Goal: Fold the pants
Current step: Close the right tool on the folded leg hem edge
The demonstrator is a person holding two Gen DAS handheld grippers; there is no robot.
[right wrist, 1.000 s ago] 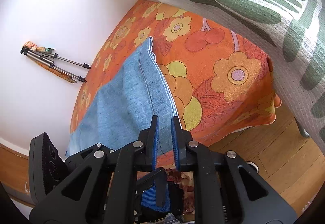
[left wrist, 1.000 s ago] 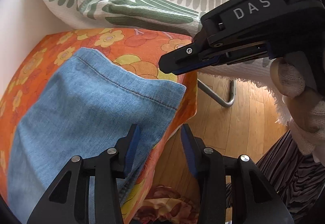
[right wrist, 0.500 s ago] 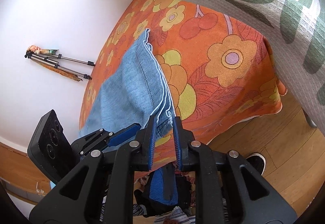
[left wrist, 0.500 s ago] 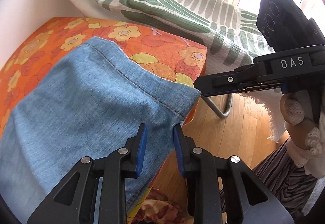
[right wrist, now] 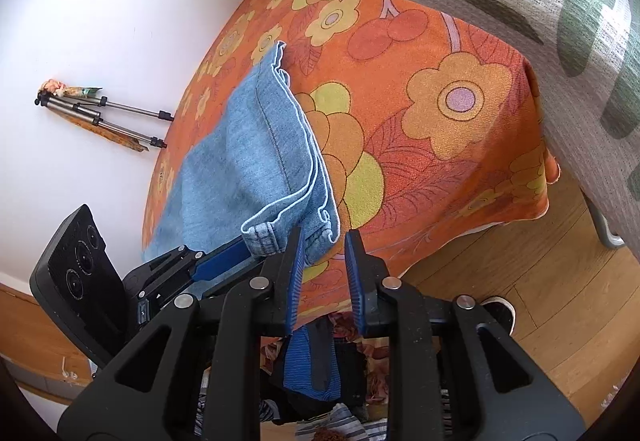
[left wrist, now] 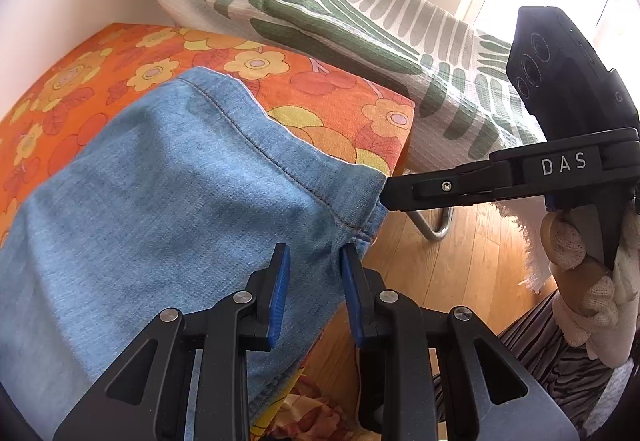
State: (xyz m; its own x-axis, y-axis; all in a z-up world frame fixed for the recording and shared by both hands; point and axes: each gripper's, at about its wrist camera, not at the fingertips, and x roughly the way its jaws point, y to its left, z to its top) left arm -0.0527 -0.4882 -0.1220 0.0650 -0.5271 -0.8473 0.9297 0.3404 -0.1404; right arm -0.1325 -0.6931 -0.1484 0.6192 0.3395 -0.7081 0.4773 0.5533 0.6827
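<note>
Left wrist view: my left hand-held gripper (left wrist: 312, 293) has just been closing and now pinches a bunched fold of the light-blue denim pants (left wrist: 160, 201) near the hem corner. The rest of the leg lies flat on the orange flowered surface (left wrist: 340, 109), and its near edge hangs over the side. My right hand-held gripper (left wrist: 386, 195) comes in from the right, its tip touching the stitched hem corner.

Right wrist view: the right jaws have just been opening and stand slightly apart. The doubled hem (right wrist: 260, 233) sits at the mouth against the left finger, but I see nothing squeezed between the pads.

I judge the denim soft but weighty: it will drape and sag, not slide, and stacked layers can peel apart. The thick hem corners are the firmest places to hold, taking both layers at once.
</note>
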